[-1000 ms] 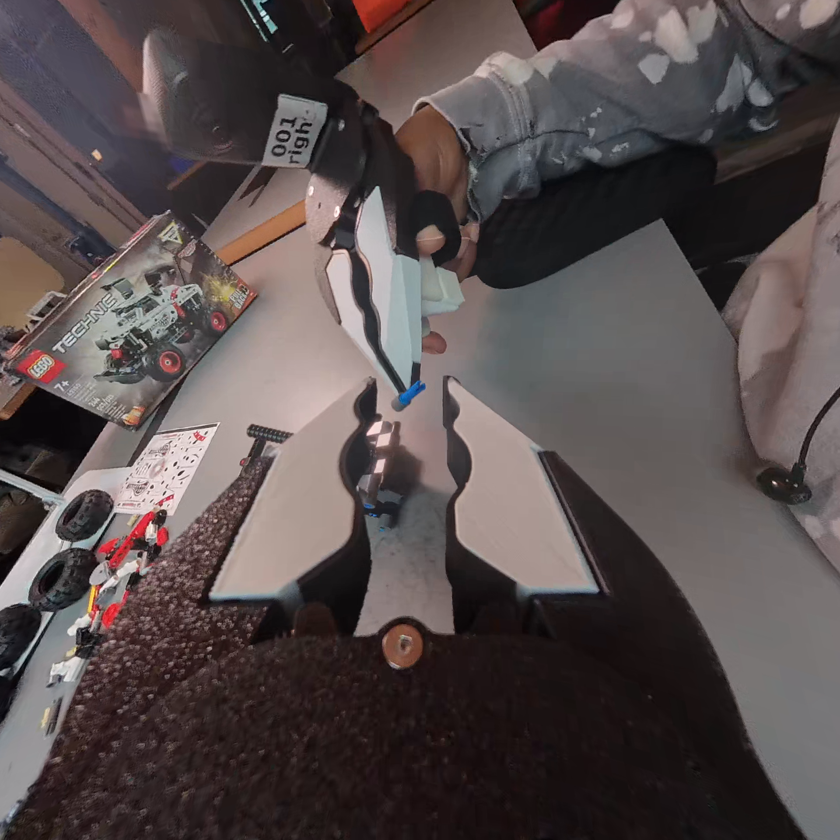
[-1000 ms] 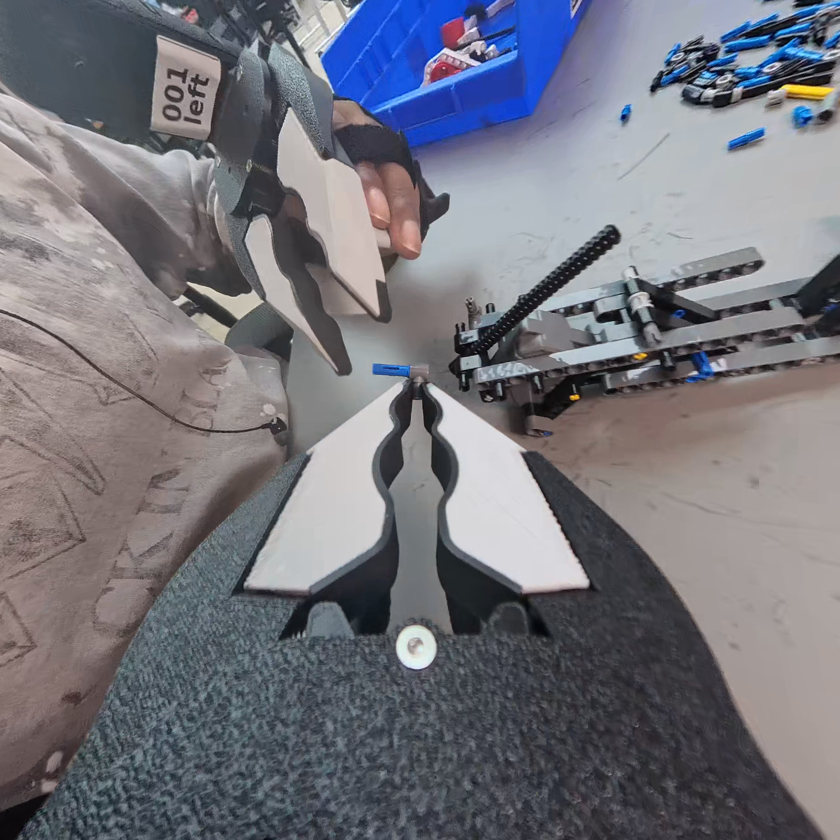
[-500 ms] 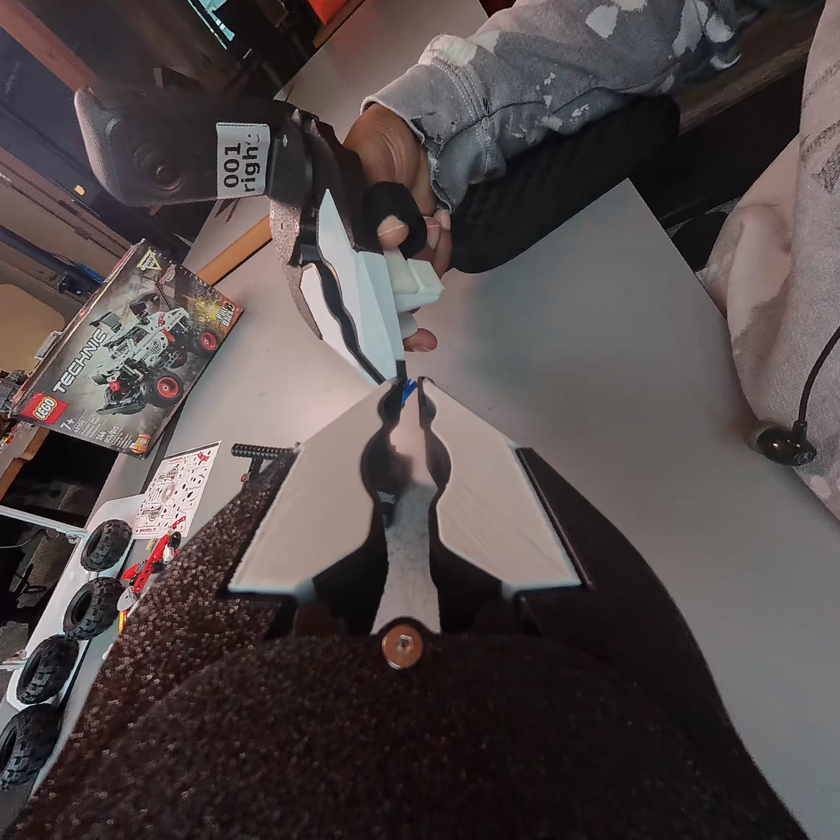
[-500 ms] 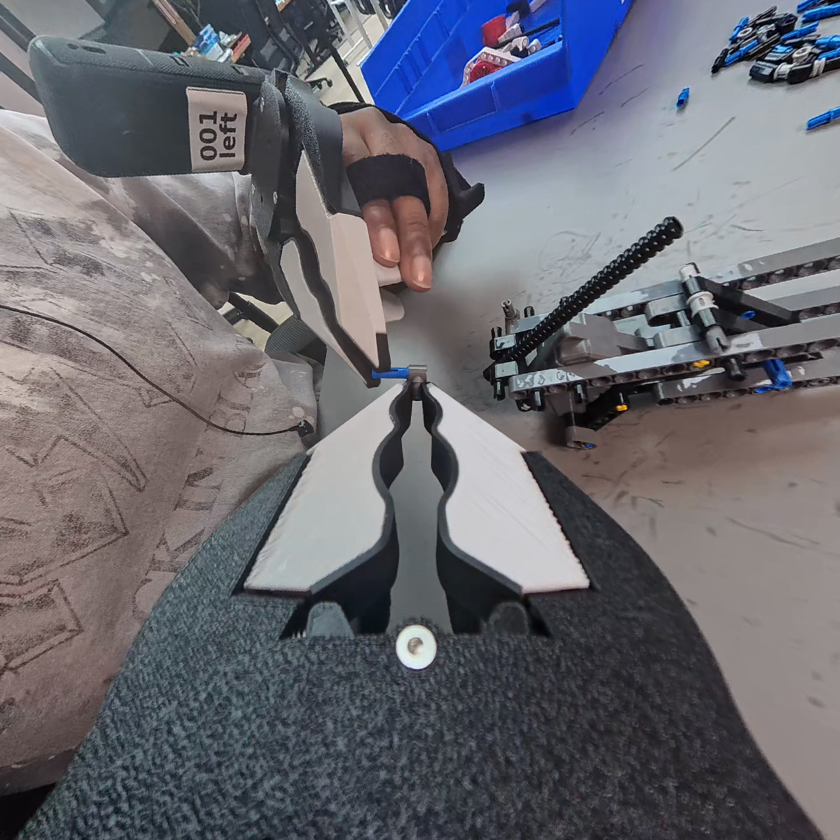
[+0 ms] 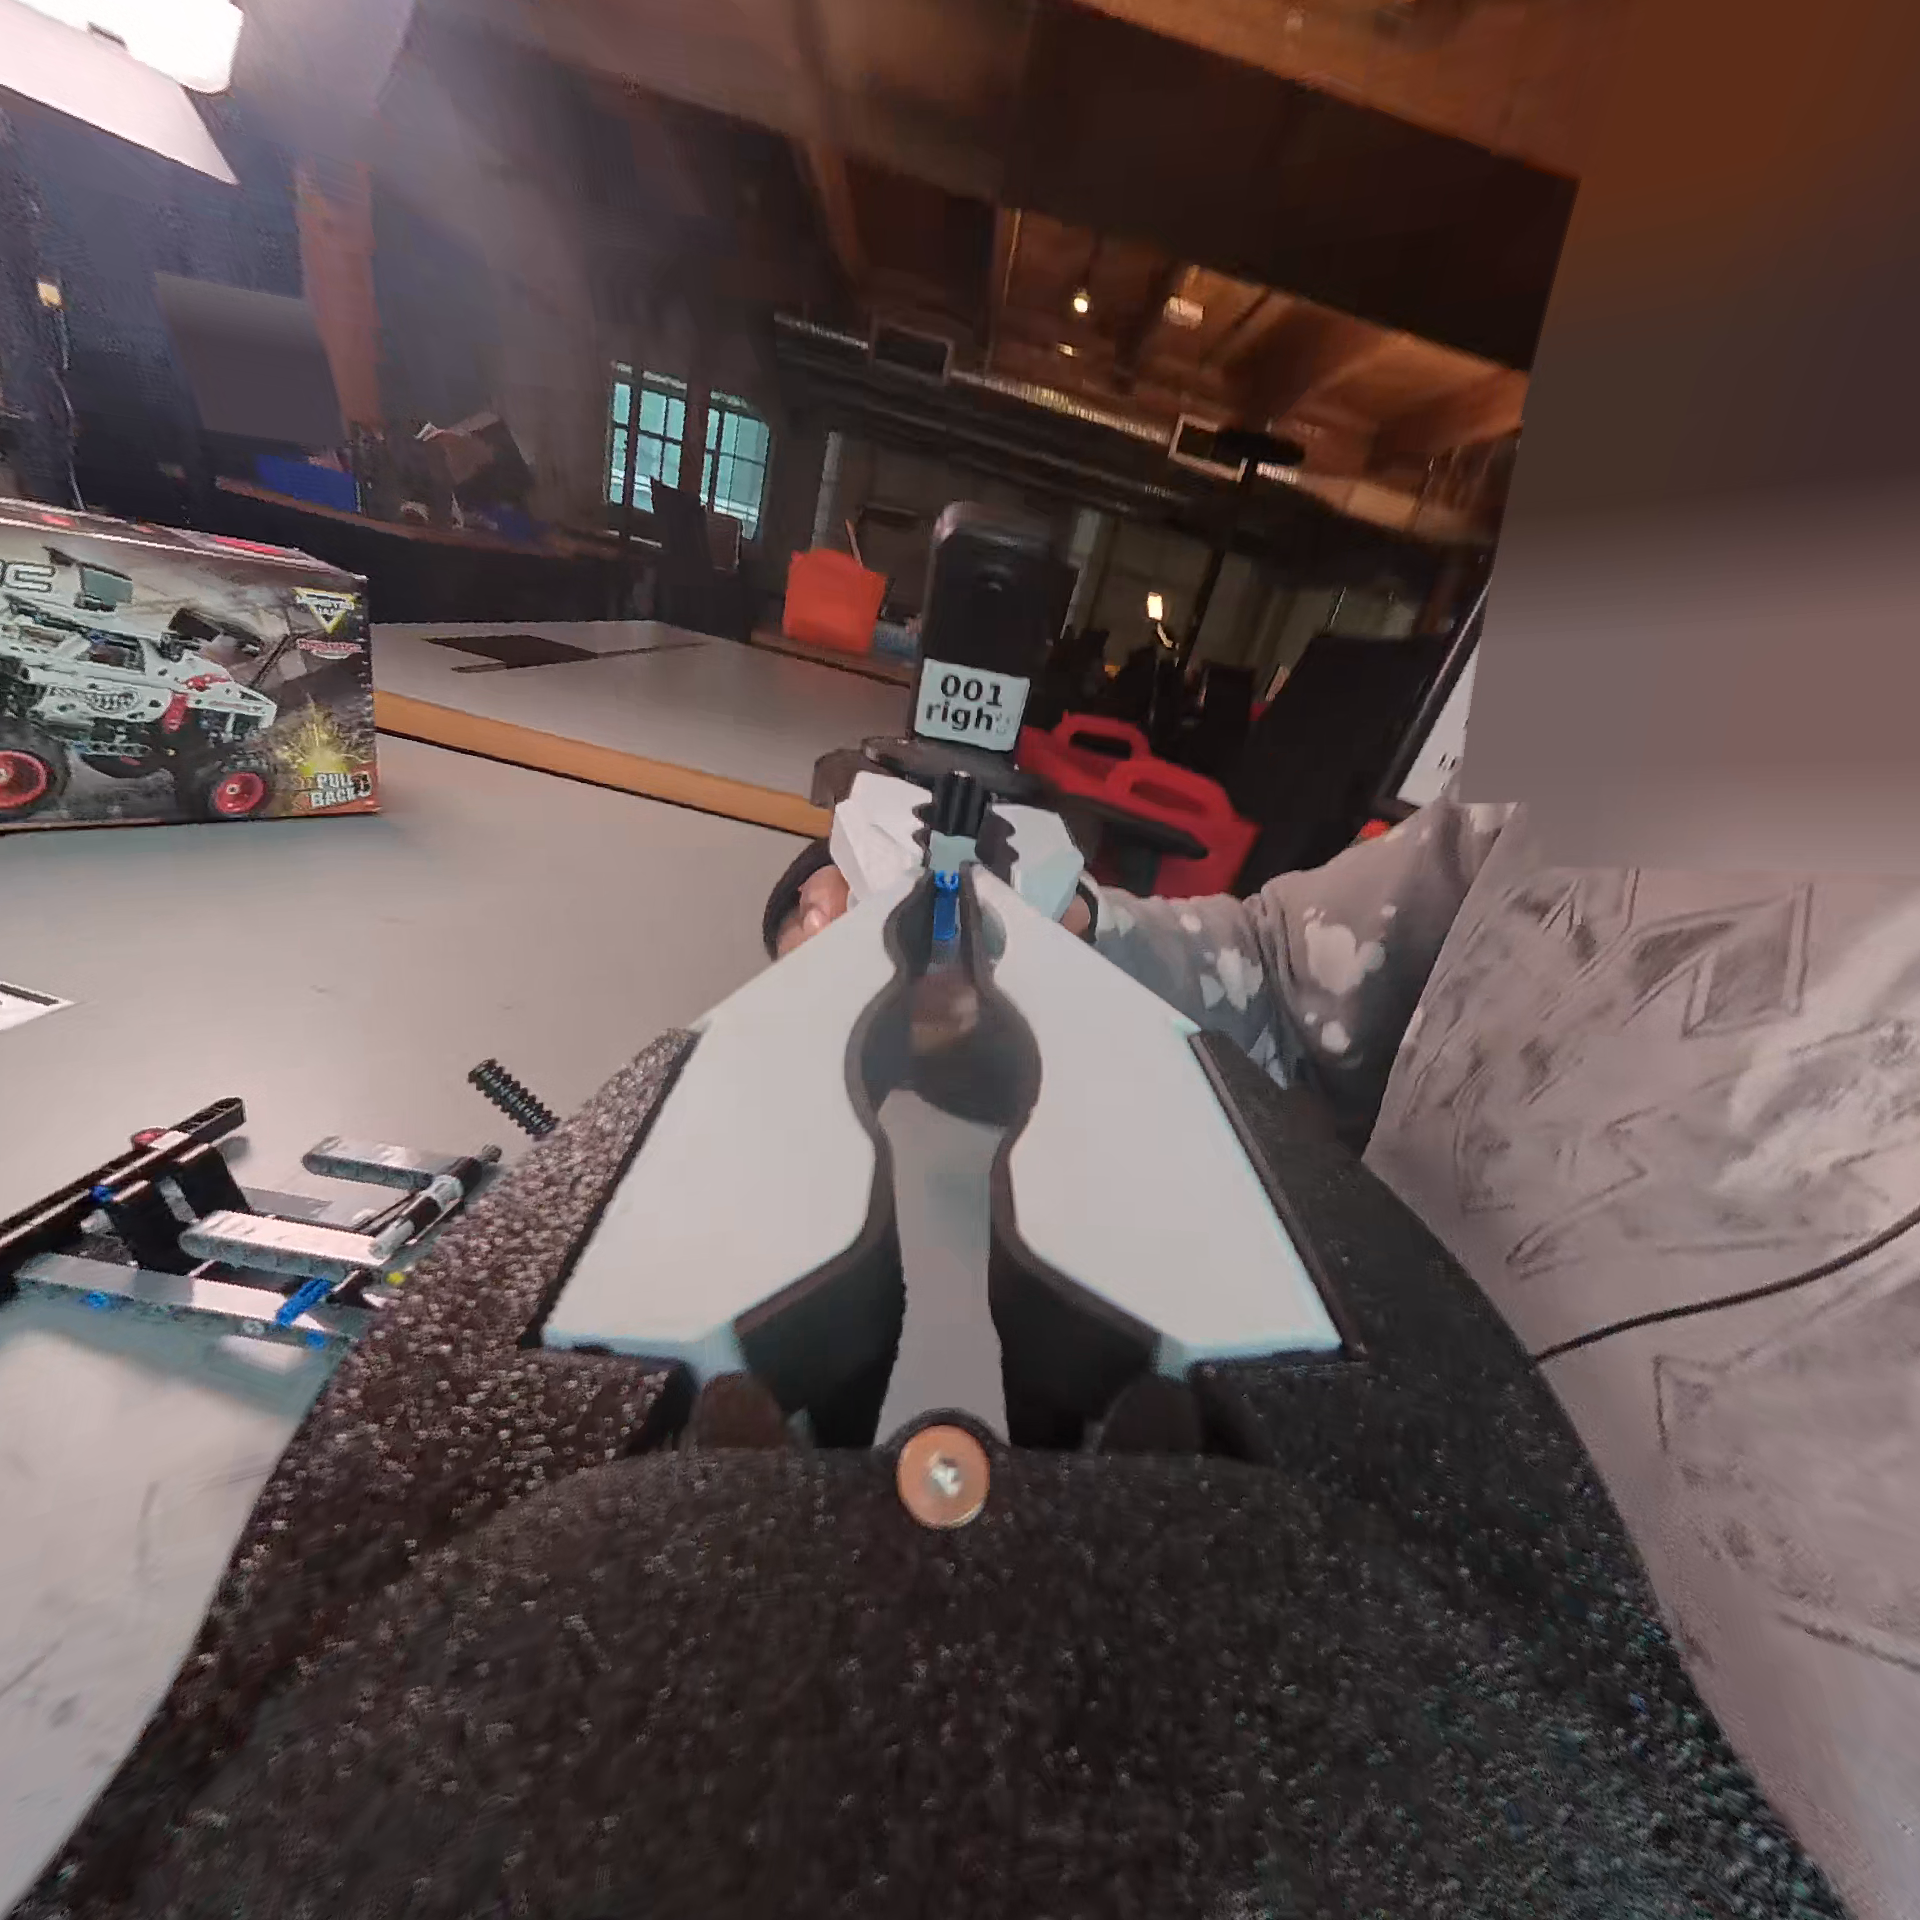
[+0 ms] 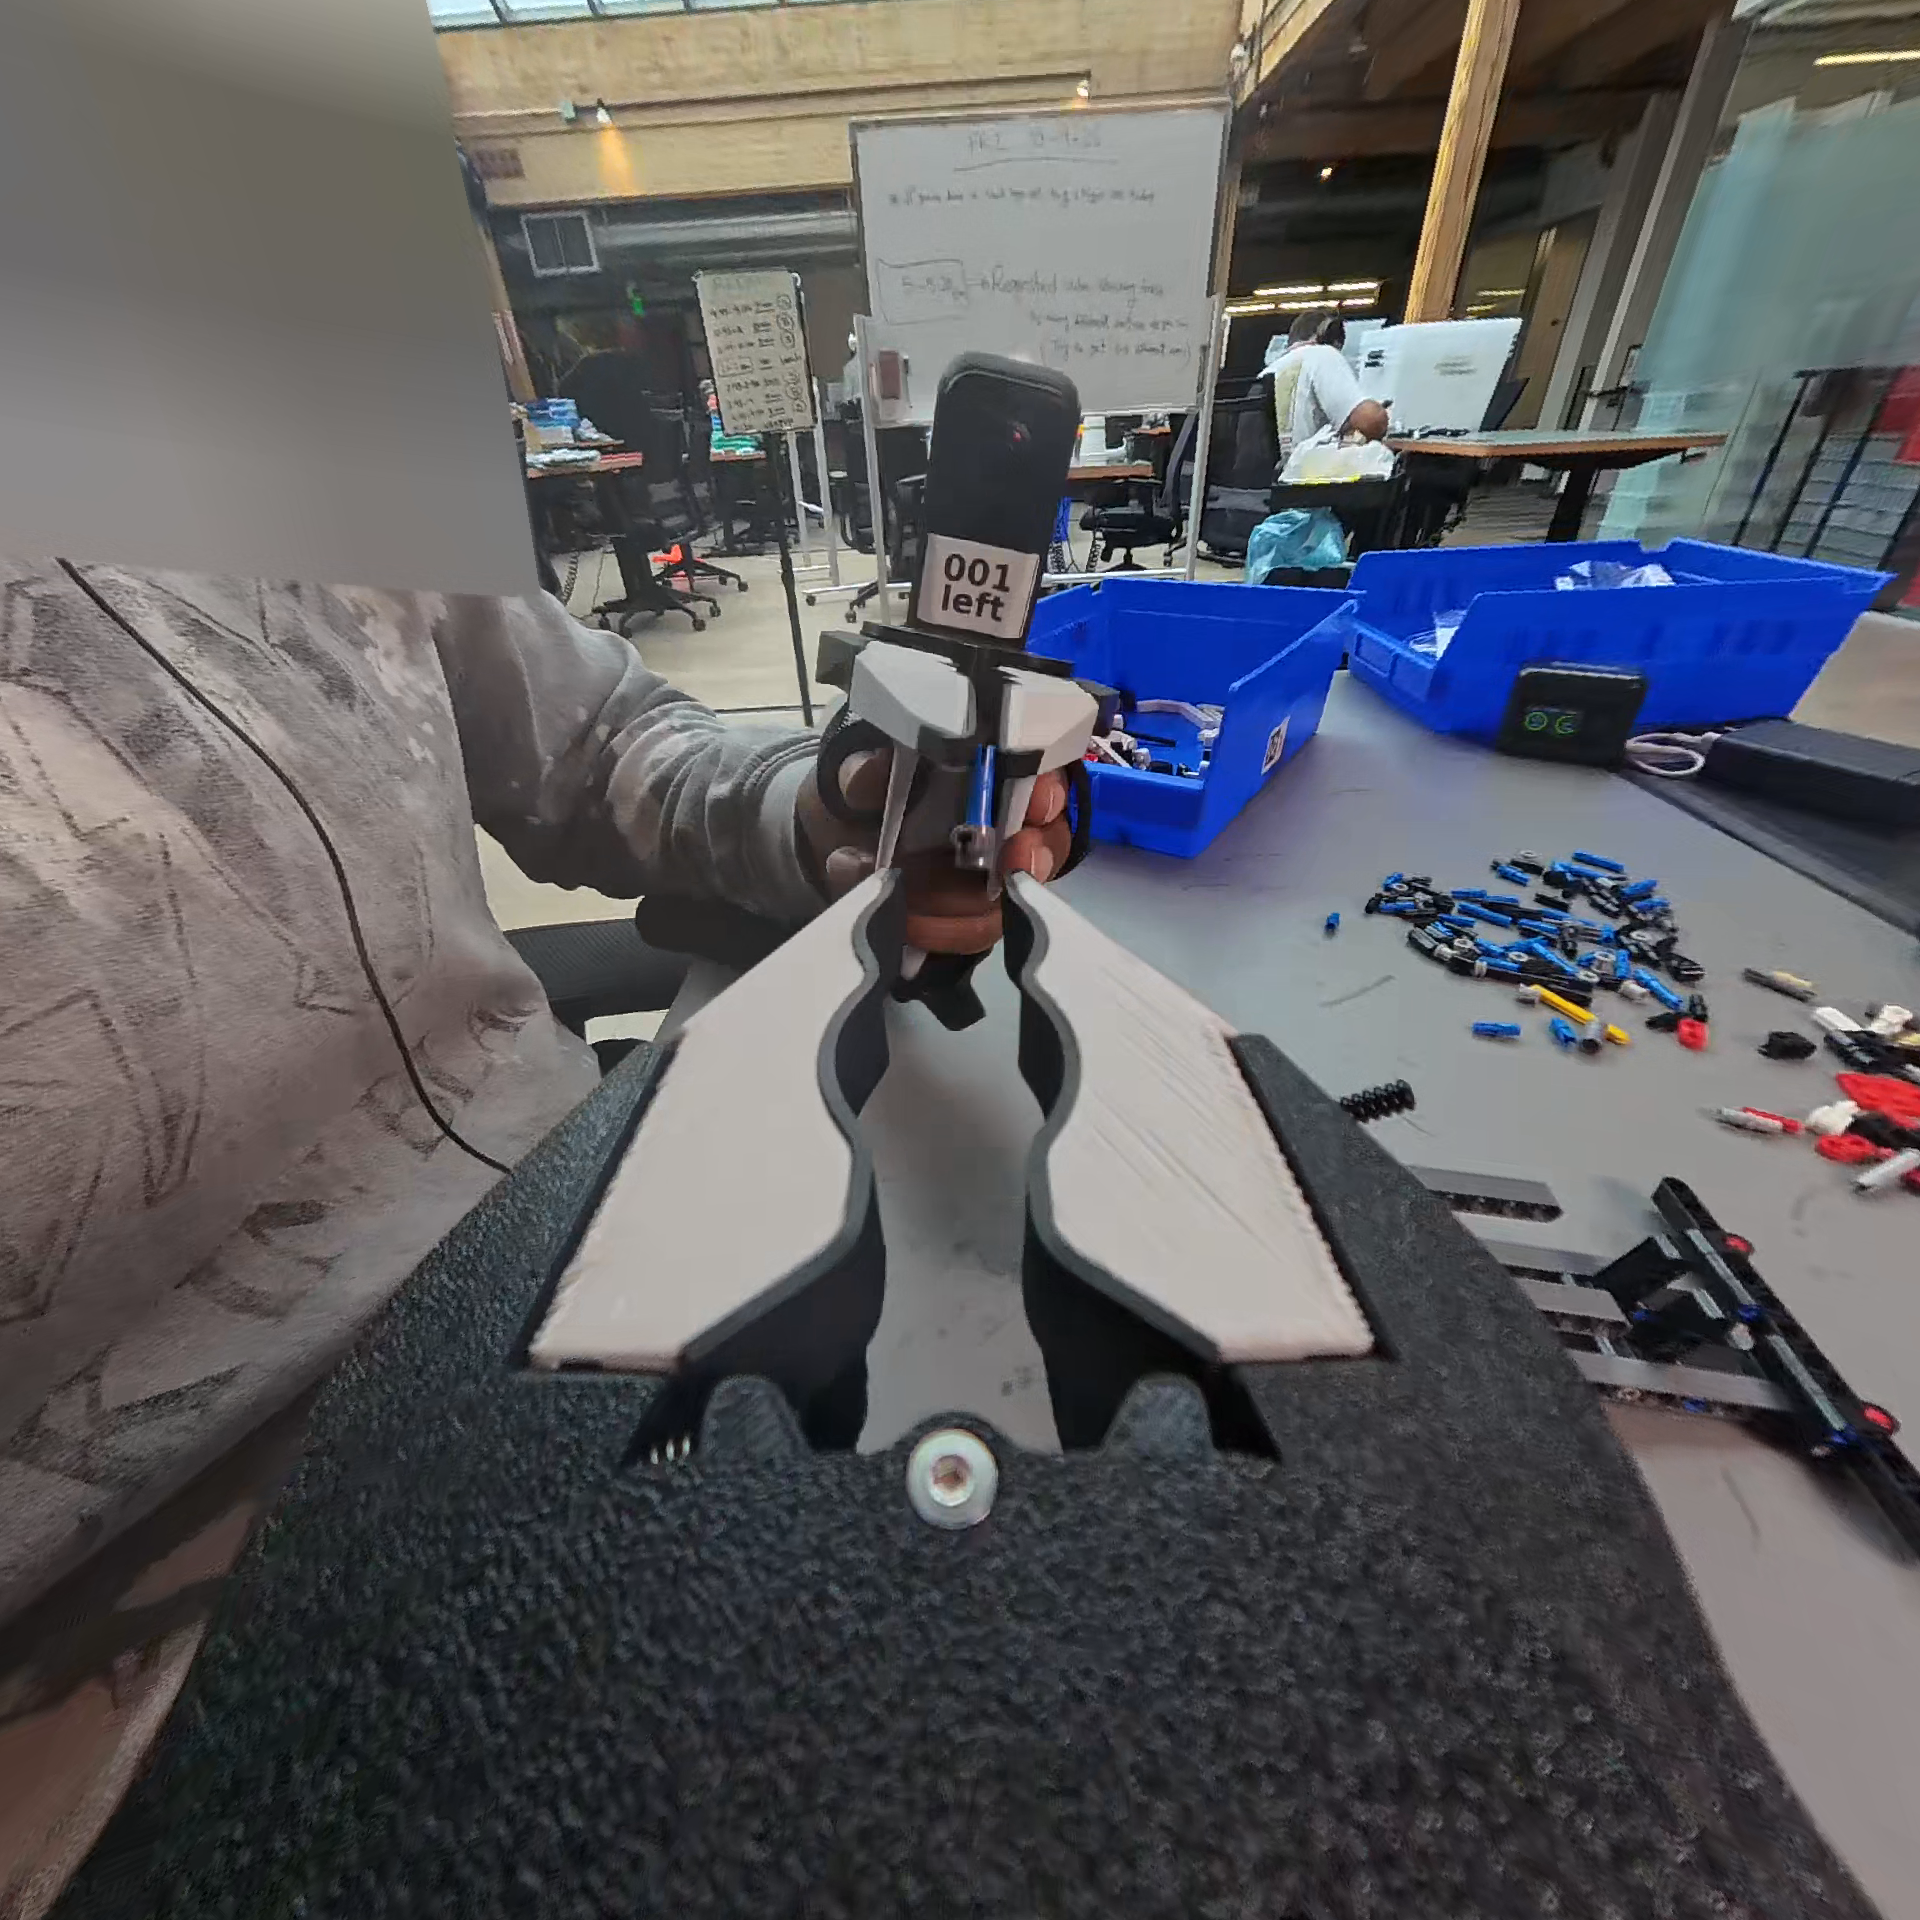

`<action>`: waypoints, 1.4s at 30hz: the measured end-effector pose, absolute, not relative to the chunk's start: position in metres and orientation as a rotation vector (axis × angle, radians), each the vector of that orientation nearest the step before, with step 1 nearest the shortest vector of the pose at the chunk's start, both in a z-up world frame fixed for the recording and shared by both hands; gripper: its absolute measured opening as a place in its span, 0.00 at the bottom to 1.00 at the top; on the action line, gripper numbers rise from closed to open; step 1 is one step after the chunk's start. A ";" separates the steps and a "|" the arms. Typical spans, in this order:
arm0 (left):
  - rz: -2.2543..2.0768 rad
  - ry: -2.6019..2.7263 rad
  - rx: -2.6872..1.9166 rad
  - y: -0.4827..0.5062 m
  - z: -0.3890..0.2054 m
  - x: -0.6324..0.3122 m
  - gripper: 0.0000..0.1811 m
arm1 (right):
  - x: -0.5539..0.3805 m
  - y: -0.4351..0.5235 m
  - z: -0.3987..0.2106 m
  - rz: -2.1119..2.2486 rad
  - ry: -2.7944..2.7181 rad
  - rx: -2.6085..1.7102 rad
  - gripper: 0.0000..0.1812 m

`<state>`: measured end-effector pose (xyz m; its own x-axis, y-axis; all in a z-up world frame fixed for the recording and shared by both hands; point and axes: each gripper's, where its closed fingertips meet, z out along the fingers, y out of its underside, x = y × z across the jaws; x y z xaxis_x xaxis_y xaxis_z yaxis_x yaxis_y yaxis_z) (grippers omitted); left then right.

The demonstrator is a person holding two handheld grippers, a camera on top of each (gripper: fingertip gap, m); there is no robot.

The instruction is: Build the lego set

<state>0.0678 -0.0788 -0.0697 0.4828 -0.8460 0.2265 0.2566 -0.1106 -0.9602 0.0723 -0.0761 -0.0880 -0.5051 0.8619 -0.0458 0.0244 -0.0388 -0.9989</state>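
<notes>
A small blue pin with a grey end (image 5: 943, 916) sits between the tips of my left gripper (image 5: 945, 888), which is shut on it. In the right wrist view the same pin (image 6: 978, 795) sticks out of the left gripper (image 6: 977, 831) towards the camera. My right gripper (image 6: 951, 883) is open and empty, its tips just in front of the pin. It also shows in the left wrist view (image 5: 951, 847), facing me. Both are held above the table. The grey and black chassis (image 5: 208, 1236) lies on the table and also shows at the lower right of the right wrist view (image 6: 1714, 1320).
A black spring (image 6: 1377, 1099) lies by the chassis. A pile of blue and black pins (image 6: 1538, 935) and red and white parts (image 6: 1860, 1122) lie at the right. Two blue bins (image 6: 1195, 665) stand behind. The set's box (image 5: 177, 707) stands at the far left. The tips of both grippers are at nearly the same place.
Both grippers have risen and turned level to face each other. The blue pin has passed from my right gripper to my left. The left has shut on it and the right has opened.
</notes>
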 end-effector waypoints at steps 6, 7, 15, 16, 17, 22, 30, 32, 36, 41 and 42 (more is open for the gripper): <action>-1.154 0.448 -1.350 -0.074 -0.065 0.063 0.02 | 0.064 -0.075 -0.081 1.619 -1.490 -0.965 0.09; -1.154 0.449 -1.351 -0.074 -0.065 0.064 0.02 | 0.064 -0.076 -0.080 1.621 -1.483 -0.964 0.09; -1.182 0.424 -1.348 -0.072 -0.067 0.062 0.02 | 0.061 -0.073 -0.082 1.575 -1.466 -0.981 0.04; -1.180 0.422 -1.347 -0.071 -0.067 0.062 0.02 | 0.060 -0.073 -0.082 1.572 -1.464 -0.986 0.04; -1.178 0.421 -1.346 -0.071 -0.067 0.061 0.02 | 0.060 -0.072 -0.082 1.569 -1.459 -0.987 0.04; -1.159 0.419 -1.344 -0.069 -0.067 0.059 0.03 | 0.058 -0.070 -0.081 1.547 -1.436 -1.000 0.04; -0.968 0.525 -1.479 -0.061 -0.090 0.062 0.03 | 0.067 -0.058 -0.092 1.505 -1.542 -1.064 0.04; -0.934 0.564 -1.506 -0.061 -0.095 0.063 0.03 | 0.068 -0.059 -0.097 1.492 -1.569 -1.071 0.03; -0.878 0.636 -1.547 -0.062 -0.103 0.064 0.10 | 0.071 -0.060 -0.101 1.482 -1.615 -1.067 0.04; -0.863 0.695 -1.560 -0.067 -0.107 0.070 0.11 | 0.072 -0.066 -0.106 1.472 -1.660 -1.061 0.03; -0.862 0.707 -1.561 -0.068 -0.108 0.071 0.09 | 0.072 -0.066 -0.107 1.466 -1.665 -1.060 0.03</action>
<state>0.0715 -0.0678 -0.1078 0.5469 -0.8248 0.1439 0.0205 -0.1586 -0.9871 0.0716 -0.0661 -0.1073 -0.4456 0.8948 -0.0289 0.1418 0.0387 -0.9891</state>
